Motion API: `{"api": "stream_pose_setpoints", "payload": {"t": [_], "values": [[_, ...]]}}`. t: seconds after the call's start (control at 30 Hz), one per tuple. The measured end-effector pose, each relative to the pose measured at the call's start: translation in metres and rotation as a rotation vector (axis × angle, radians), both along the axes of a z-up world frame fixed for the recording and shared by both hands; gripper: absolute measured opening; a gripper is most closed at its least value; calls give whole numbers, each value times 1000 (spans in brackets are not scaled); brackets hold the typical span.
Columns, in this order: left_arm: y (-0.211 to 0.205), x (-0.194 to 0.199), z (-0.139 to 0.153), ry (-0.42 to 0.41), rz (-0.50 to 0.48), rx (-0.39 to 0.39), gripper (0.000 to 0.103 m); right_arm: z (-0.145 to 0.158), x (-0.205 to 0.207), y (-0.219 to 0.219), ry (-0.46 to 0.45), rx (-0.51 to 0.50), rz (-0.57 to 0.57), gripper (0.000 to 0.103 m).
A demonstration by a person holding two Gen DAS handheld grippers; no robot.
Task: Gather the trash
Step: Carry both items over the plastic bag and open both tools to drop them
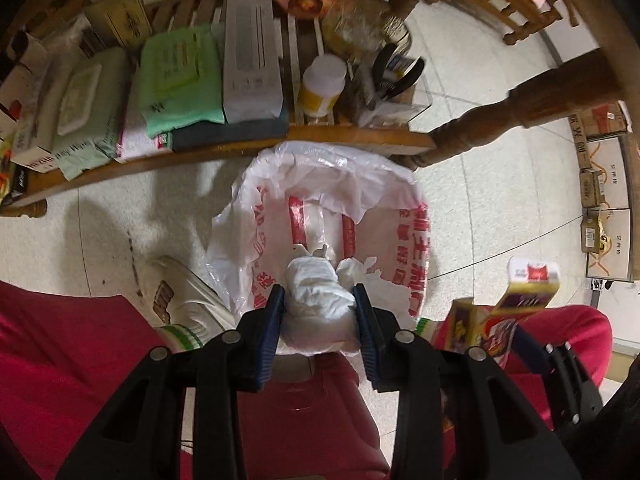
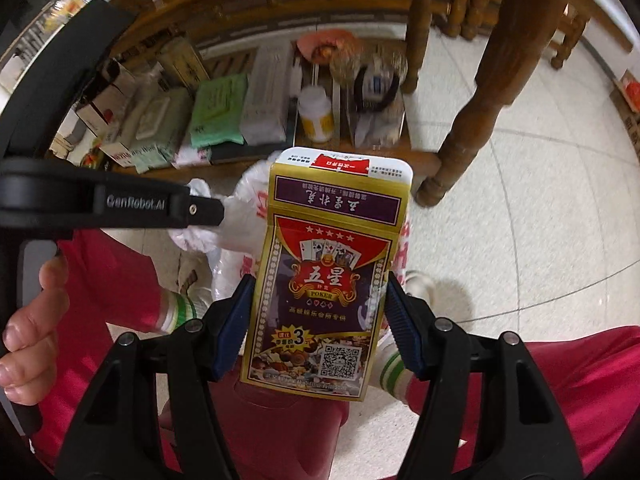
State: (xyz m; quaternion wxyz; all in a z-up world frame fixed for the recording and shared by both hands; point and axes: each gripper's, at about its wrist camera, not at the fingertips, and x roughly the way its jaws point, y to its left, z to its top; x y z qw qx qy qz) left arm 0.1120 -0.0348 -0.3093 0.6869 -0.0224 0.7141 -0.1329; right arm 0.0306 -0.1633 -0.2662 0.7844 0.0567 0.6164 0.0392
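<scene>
My left gripper [image 1: 319, 300] has its jaws clamped on a crumpled wad of white paper [image 1: 319, 307], both pads pressing into its sides. My right gripper [image 2: 316, 312] is closed on a playing-card box [image 2: 326, 268], pads on the long edges, with most of the box sticking out past the fingertips.

Both loads hang above the bin bag [image 1: 320, 216], a white plastic bag with red print, open-mouthed on the tiled floor [image 1: 500, 152] just in front of the wooden shelf [image 1: 224, 148]. The wad sits right over the opening. The card box, seen from the left wrist, sits off to the side near the bag's rim, not clearly over the mouth.

Risks as I see them: if I let go of the box here, it could clip the rim and land on the floor beside my shoe [image 1: 180, 300]. The bag is flimsy and the rim droops, so a hit on the edge could fold the mouth shut. The wad is soft, so it may cling to a pad and drop late. The two grippers are close together and could knock into each other over the mouth. The table leg [image 1: 508, 116] stands close by, so a wide swing could hit it.
</scene>
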Motion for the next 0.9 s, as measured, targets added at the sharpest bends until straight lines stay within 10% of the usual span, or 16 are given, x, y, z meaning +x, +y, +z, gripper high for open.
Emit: {"api": "stream_pose_setpoints", "payload": {"t": [0.9], "values": [[-12,44,-116,203,48,61,35,-136,34,7,304,98,-59,63]]}}
